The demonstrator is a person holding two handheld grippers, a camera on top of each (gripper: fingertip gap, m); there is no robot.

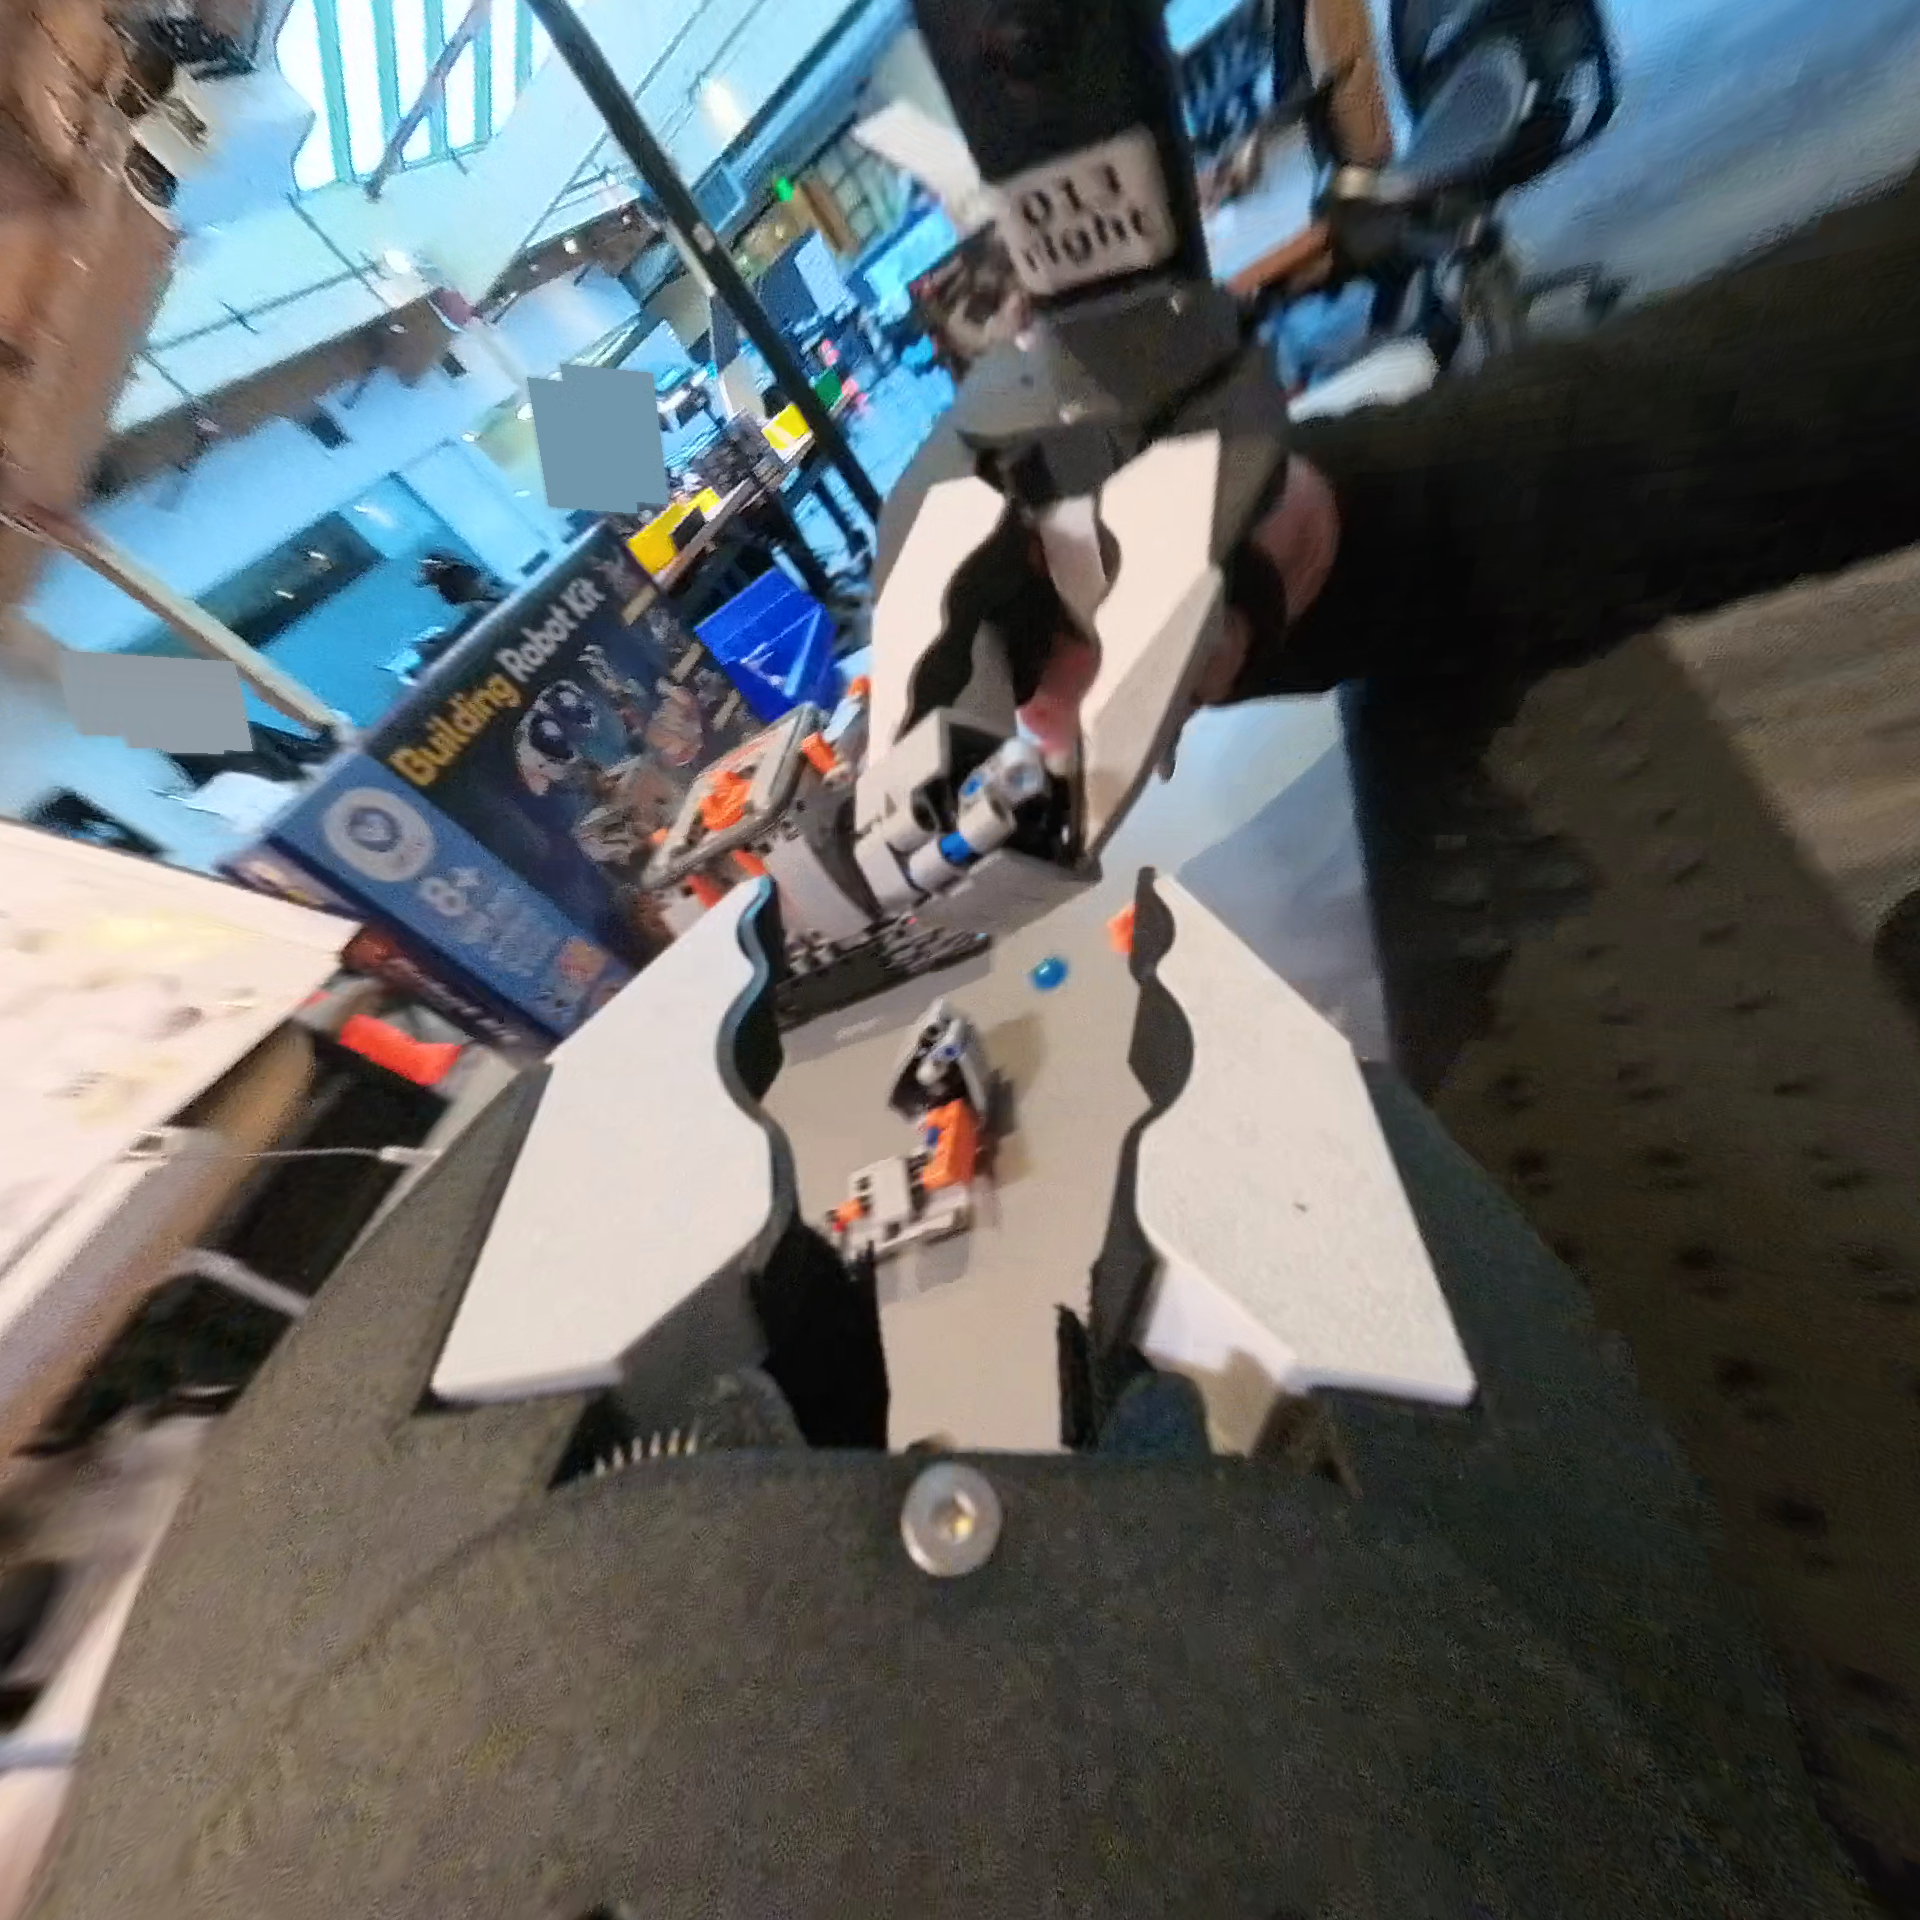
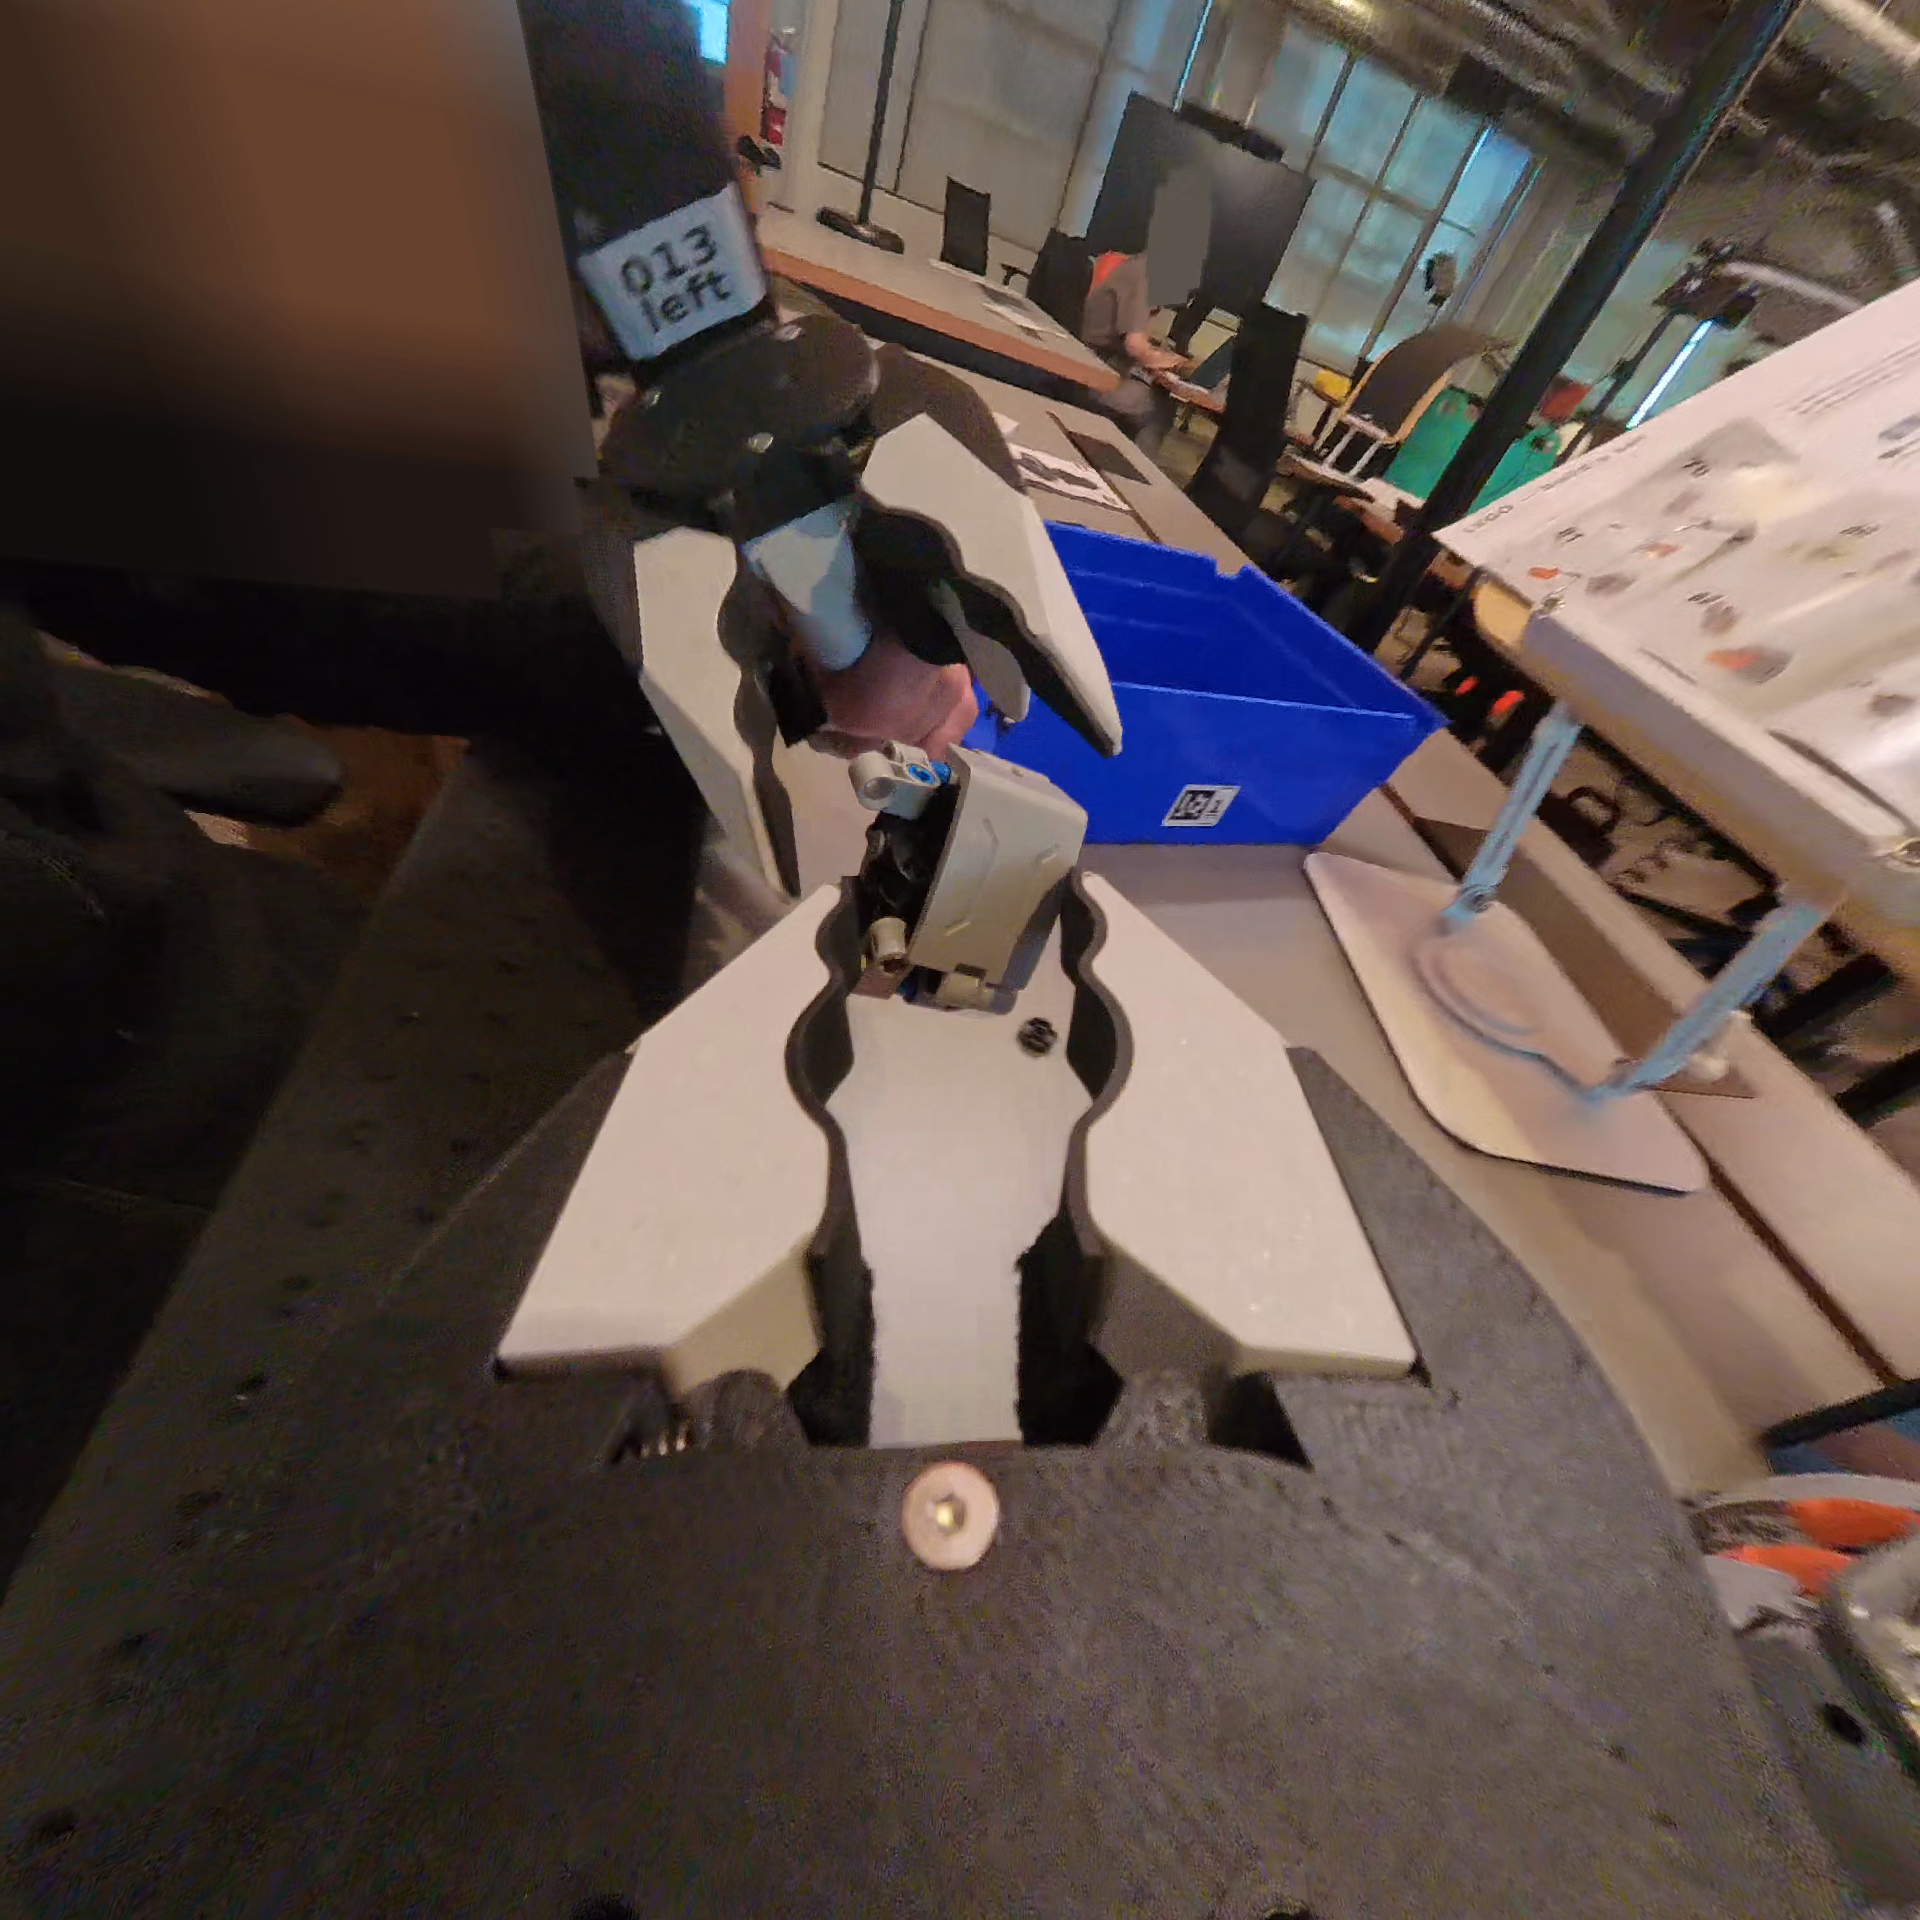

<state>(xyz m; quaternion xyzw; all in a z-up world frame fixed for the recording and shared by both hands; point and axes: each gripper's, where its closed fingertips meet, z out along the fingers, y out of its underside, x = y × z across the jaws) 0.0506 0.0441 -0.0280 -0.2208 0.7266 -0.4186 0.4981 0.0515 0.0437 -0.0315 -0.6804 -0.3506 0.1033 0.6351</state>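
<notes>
My right gripper (image 2: pixel 956 899) is shut on a grey brick assembly (image 2: pixel 987 873) with black and blue parts, gripped at the fingertips just above the grey table (image 2: pixel 1195 935). In the left wrist view the right gripper (image 1: pixel 987 836) comes down from above with the same assembly (image 1: pixel 966 821) between its fingers. My left gripper (image 1: pixel 956 904) is open and empty, and a small grey and orange brick assembly (image 1: pixel 930 1143) lies on the table between its fingers. In the right wrist view the left gripper (image 2: pixel 940 800) hangs open just beyond the held assembly.
A black brick plate (image 1: pixel 883 961), a loose blue round piece (image 1: pixel 1047 974) and an orange piece (image 1: pixel 1120 928) lie ahead. A kit box (image 1: pixel 520 790) stands at the left. A blue bin (image 2: pixel 1195 727) and a stand (image 2: pixel 1507 1049) holding an instruction sheet are on the right. Left and right tips are no more than a few centimetres apart. From either gripper's tips it is about 20 centimetres to the loose blue round piece (image 1: pixel 1047 974).
</notes>
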